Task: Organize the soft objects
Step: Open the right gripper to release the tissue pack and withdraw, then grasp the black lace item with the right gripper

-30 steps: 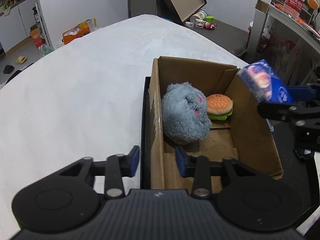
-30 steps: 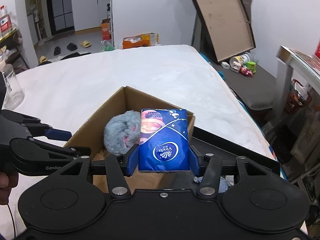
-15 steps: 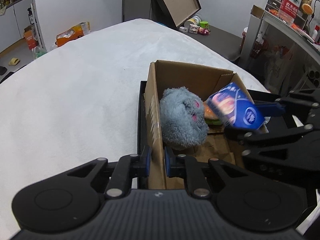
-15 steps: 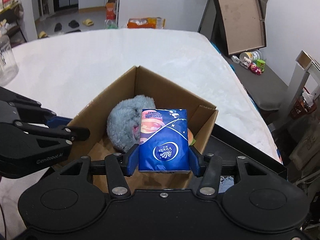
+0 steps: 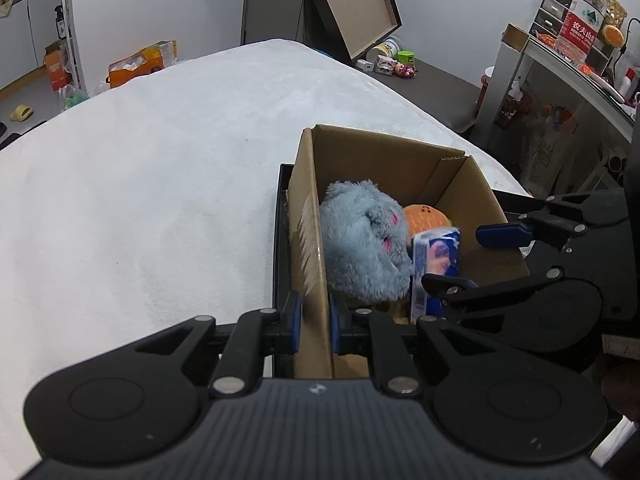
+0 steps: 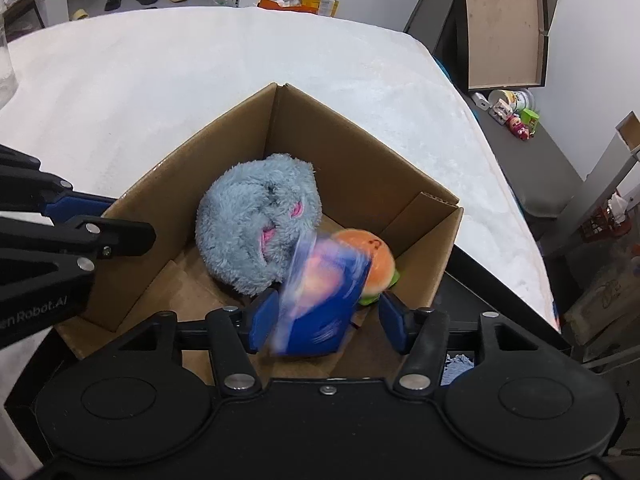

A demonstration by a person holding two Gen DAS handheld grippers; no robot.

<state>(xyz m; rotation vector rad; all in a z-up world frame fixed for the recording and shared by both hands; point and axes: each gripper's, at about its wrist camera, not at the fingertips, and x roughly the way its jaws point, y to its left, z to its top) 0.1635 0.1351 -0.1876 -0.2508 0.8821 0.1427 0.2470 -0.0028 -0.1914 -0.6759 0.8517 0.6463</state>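
An open cardboard box (image 5: 380,148) (image 6: 360,132) holds a grey plush toy (image 5: 360,248) (image 6: 256,224) and a small burger plush (image 5: 426,216) (image 6: 372,256). My left gripper (image 5: 314,326) is shut on the box's left wall near its front corner. My right gripper (image 6: 328,326) (image 5: 474,260) hangs over the box's near right part and its jaws are opening. The blue tissue pack (image 6: 324,292) (image 5: 436,256) sits tilted and blurred between them. It is clear of the right pad and leans against the grey plush.
The box stands on a black tray (image 5: 280,240) at the edge of a white bed (image 5: 140,160). A shelf with a water bottle (image 5: 582,16) is to the right. A wooden board (image 5: 352,4) leans behind, and small toys lie on the floor.
My left gripper closed on the box wall. My right gripper came down into the box and spread its jaws. The tissue pack, held upright before, now tips loose.
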